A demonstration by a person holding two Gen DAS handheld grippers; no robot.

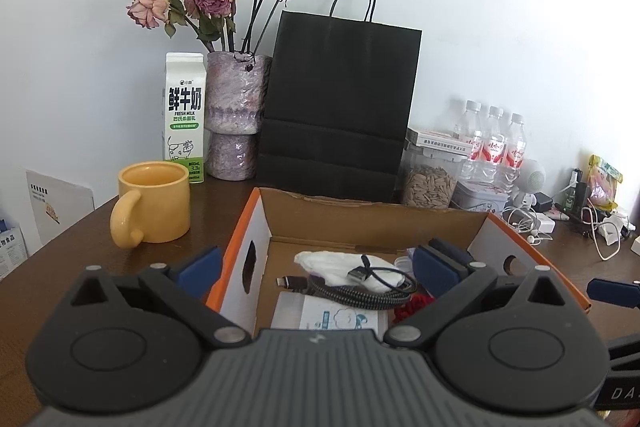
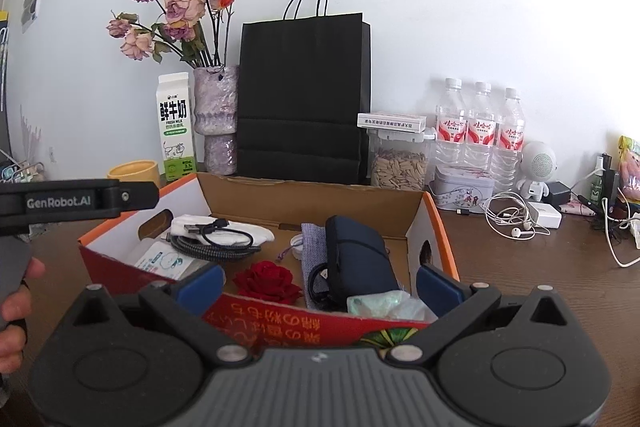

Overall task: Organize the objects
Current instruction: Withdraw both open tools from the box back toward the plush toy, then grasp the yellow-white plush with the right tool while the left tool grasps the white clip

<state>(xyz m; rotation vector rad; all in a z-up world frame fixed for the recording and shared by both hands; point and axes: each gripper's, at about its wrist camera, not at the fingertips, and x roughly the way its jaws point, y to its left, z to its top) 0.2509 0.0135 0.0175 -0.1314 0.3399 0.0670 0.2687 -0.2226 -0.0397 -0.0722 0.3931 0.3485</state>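
Cardboard box (image 2: 280, 201), orange-rimmed, open-topped, on a dark wooden table (image 2: 520, 267); red near wall bearing Chinese characters too distorted to read. Contents: braided USB cable (image 2: 216, 247) coiled on a white cloth (image 2: 240, 233), red rose (image 2: 268, 281), navy pouch (image 2: 356, 259), grey fabric bag (image 2: 314, 251), pale green packet (image 2: 384, 305), white sachet (image 2: 164, 261). Left gripper (image 1: 322, 269): spread wide, empty, straddling the box's left wall; its side arm reads "GenRobot.AI" (right wrist view). Right gripper (image 2: 320, 285): released, empty, over the near wall. Behind: milk carton (image 1: 185, 117) marked "鲜牛奶 FRESH MILK", yellow mug (image 1: 154, 203), vase of dried roses (image 1: 236, 115), black paper bag (image 1: 340, 103), jar of seeds (image 2: 398, 163), three red-labelled water bottles (image 2: 480, 131), earphones (image 2: 512, 219).
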